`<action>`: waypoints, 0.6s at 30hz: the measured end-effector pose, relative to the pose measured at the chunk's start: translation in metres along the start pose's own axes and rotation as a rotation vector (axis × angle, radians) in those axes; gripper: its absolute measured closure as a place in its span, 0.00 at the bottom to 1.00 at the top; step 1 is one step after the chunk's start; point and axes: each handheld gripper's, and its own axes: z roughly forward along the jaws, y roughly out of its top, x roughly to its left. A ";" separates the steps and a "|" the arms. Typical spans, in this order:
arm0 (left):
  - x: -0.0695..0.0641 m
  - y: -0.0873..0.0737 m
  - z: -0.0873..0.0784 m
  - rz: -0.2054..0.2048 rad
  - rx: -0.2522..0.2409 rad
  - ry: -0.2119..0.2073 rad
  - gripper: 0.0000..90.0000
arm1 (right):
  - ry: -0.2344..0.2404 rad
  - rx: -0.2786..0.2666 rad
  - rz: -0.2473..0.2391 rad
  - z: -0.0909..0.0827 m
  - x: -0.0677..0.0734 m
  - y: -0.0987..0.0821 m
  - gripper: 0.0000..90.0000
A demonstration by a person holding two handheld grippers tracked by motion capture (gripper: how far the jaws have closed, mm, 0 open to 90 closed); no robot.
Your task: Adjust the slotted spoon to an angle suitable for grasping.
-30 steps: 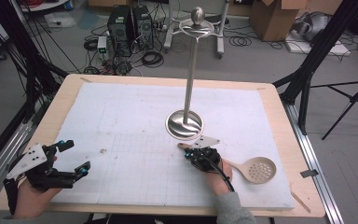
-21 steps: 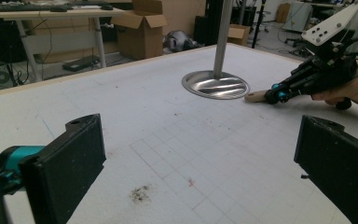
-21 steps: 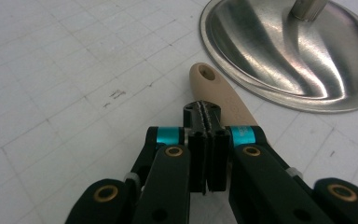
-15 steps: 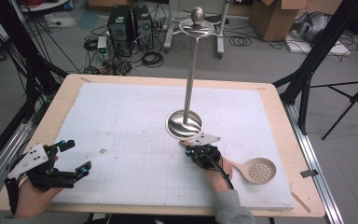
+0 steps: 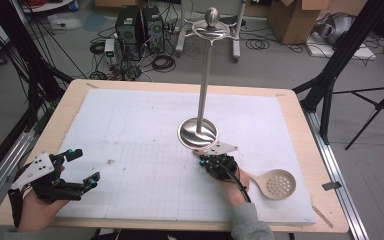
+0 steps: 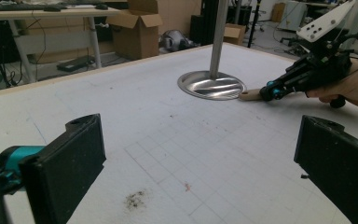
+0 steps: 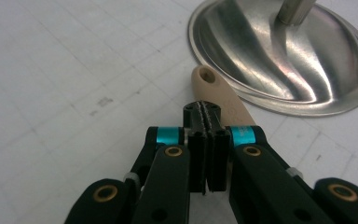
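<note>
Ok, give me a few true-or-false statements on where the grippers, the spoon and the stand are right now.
1. The right gripper is shut over the handle of the spoon. True.
2. The left gripper holds the spoon. False: its jaws stand wide open with nothing between them, at the near left of the table.
3. The spoon's handle tip has a hole and lies close to the base of the stand. True.
4. The spoon hangs from the top of the stand. False: it lies on the white mat, its bowl toward the near right.
5. The stand has tipped over. False: it stands upright on its round base.
</note>
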 end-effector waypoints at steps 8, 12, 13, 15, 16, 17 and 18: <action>0.001 0.000 -0.001 0.000 -0.001 0.005 0.02 | 0.041 -0.078 -0.044 -0.031 -0.002 0.006 0.97; 0.000 0.000 0.000 -0.001 0.000 0.004 0.02 | 0.069 -0.093 -0.032 -0.048 -0.009 0.008 0.93; 0.000 -0.001 0.000 -0.003 0.001 0.005 0.02 | 0.092 -0.092 -0.036 -0.052 -0.012 0.009 0.89; 0.001 -0.001 0.001 -0.002 0.004 0.003 0.02 | 0.110 -0.083 -0.056 -0.056 -0.016 0.009 0.82; 0.001 -0.001 0.002 -0.003 0.004 0.003 0.02 | 0.125 -0.079 -0.064 -0.058 -0.017 0.009 0.78; 0.001 -0.002 0.002 -0.002 0.007 0.003 0.02 | 0.131 -0.079 -0.075 -0.059 -0.019 0.010 0.75; 0.001 -0.002 0.002 -0.005 0.008 0.003 0.02 | 0.133 -0.074 -0.083 -0.061 -0.020 0.010 0.72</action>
